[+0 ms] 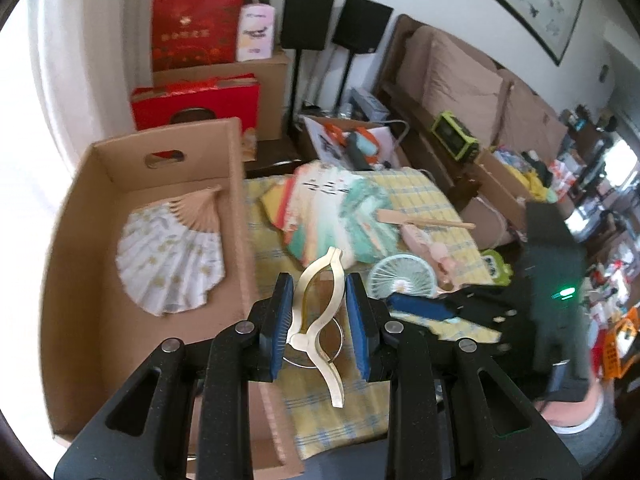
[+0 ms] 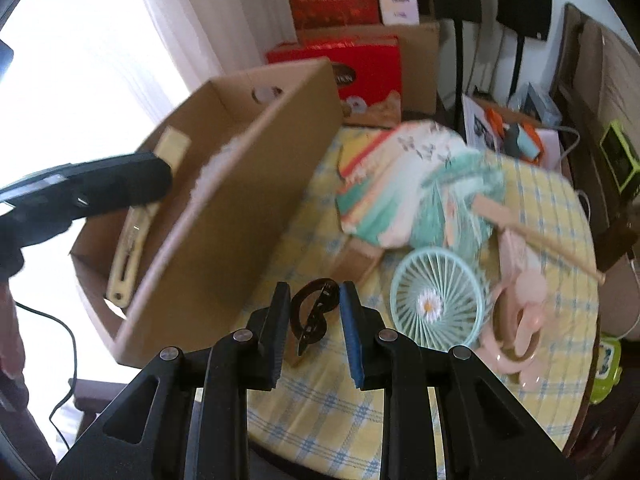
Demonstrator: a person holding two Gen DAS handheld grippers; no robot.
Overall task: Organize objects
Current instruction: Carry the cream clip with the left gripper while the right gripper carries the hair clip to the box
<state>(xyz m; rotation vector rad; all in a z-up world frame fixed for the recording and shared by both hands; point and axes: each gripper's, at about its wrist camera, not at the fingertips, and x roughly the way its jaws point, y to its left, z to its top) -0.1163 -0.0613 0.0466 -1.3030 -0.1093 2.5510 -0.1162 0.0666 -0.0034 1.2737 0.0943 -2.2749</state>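
Cream clip [image 1: 318,312] sits clamped inside left gripper [image 1: 320,312] (upright).

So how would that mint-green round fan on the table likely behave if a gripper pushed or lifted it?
The mint-green fan looks like thin plastic with a spoked grille, so probably light and easily slid across the checked tablecloth. Its thin spokes may flex or snag under pinching. It lies flat against the pink fan, so a push could shove that too.
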